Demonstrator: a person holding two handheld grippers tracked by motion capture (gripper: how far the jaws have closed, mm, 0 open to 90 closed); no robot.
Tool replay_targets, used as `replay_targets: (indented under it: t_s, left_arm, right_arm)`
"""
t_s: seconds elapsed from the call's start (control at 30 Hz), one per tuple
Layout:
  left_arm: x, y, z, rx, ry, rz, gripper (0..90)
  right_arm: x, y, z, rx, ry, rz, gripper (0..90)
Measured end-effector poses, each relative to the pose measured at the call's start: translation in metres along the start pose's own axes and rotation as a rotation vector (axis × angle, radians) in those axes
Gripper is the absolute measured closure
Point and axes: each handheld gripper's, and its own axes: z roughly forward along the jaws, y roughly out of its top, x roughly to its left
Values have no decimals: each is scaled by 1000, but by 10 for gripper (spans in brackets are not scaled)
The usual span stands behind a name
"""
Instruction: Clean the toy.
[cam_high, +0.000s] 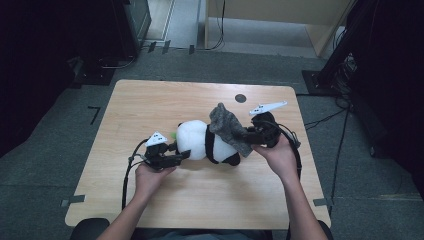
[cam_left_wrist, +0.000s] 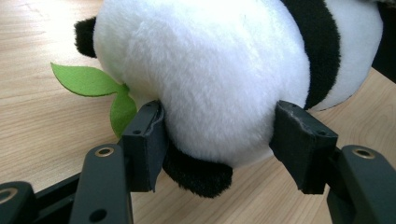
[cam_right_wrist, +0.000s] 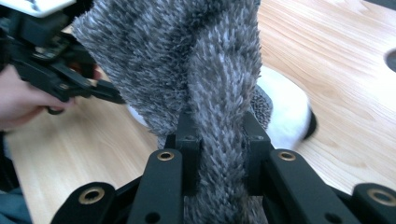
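Two claws busy | left claw (cam_left_wrist: 219, 140) clamped on panda (cam_left_wrist: 210, 70) | right claw (cam_right_wrist: 219, 149) clamped on grey cloth (cam_right_wrist: 196, 60)

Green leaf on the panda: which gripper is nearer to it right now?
Left. The left gripper clasps the plush panda right beside the green leaf; the right gripper sits at the panda's far end, pinching the grey cloth.

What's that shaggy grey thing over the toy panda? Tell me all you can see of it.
The grey cloth looks like a small fuzzy towel with a long, mottled grey pile. It is bunched and partly lifted, one end standing up and the rest draped on the plush panda lying on the wooden table. The right gripper pinches a fold of it.
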Motion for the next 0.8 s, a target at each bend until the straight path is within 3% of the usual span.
replay_targets:
  t_s: [0.2,0.47,0.8]
  left_arm:
    - [-1,0,0,-2,2,2,374]
    - [-2,1,0,-8,8,4,372]
    - [-5,-2,-1,-17,30,16,370]
  right_arm:
    - [13,13,16,1,44,-19,751]
    - [29,31,51,25,125,-50,751]
    - [44,43,82,44,187,-63,748]
